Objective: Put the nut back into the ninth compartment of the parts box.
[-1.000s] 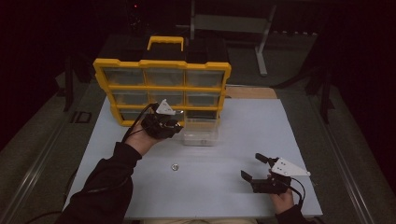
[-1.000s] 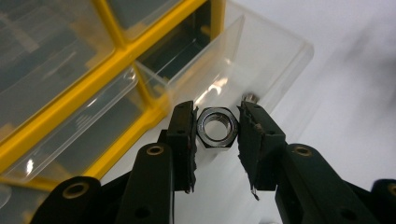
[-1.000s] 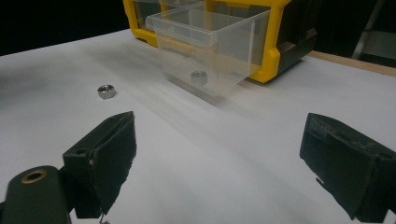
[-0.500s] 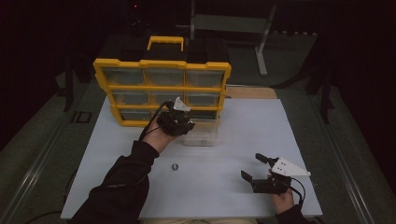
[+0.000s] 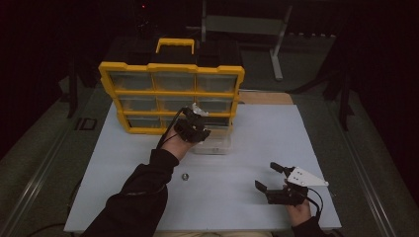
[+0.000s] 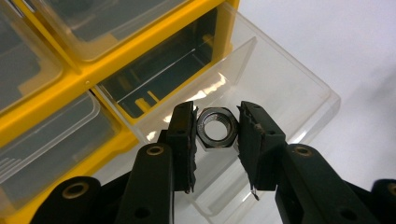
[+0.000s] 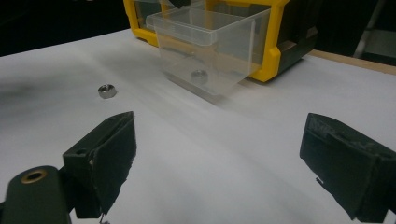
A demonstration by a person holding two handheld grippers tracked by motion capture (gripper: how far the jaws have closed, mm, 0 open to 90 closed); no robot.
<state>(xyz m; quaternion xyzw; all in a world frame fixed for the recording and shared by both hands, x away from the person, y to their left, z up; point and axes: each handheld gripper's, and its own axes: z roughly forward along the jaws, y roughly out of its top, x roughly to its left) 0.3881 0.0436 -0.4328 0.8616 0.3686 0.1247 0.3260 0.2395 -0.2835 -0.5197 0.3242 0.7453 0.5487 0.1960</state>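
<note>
Left gripper [image 5: 197, 129]: we held it over the clear drawer [image 5: 213, 144], at the bottom row of the yellow organizer [image 5: 170, 94]. In the left gripper view [image 6: 215, 128] its 2 jaws stood narrow, clamped on a hex nut [image 6: 216, 128].
Held nut: we saw it gripped by 2 opposite flats, bore facing the camera, above the inside of the drawer [image 6: 275, 93]. It touched neither the drawer floor nor a wall.
Drawer: it stood pulled out of its slot [image 6: 163, 74] and rested on the white mat [image 5: 257, 148], just in front of the organizer. In the right gripper view the drawer [image 7: 210, 42] already held 1 nut [image 7: 199, 76] on its floor.
Loose nut: 1 more nut [image 5: 185, 176] lay on the mat, well apart from the drawer and beside our left sleeve [image 5: 143, 197]. The right gripper view showed it [image 7: 107, 90] lying flat, left of the drawer.
Right gripper [image 5: 269, 177]: we held it low over the near right part of the mat, well apart from the drawer. Its jaws stood wide with nothing between them, as the right gripper view [image 7: 219, 158] confirmed.
Organizer: it stood upright at the far edge of the mat, handle [image 5: 175, 45] on top, 3 rows of clear compartments.
</note>
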